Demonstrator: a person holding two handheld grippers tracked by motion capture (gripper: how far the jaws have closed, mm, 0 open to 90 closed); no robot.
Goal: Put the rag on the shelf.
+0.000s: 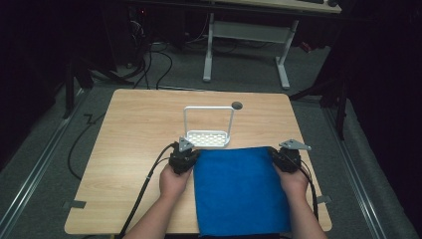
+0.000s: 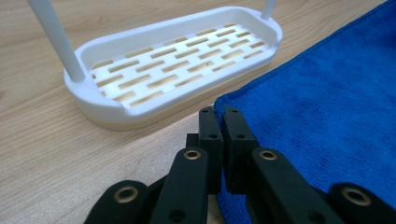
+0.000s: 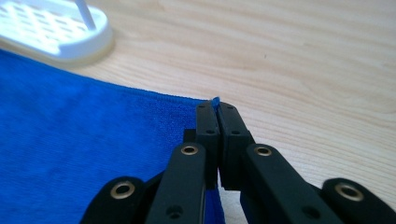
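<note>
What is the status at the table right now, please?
Left gripper and right gripper shut on blue cloth's far corners. Cloth flat. White rack just beyond.

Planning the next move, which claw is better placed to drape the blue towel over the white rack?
Probably left: the left claw pinches the blue towel corner beside the white rack; the right claw grips the farther corner.

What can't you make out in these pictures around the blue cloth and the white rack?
- Blue cloth: near edge cut off by the high view's bottom.
- White rack: blurred and cropped in the right gripper view.
- Left claw: cloth corner between the jaws is hidden.
</note>
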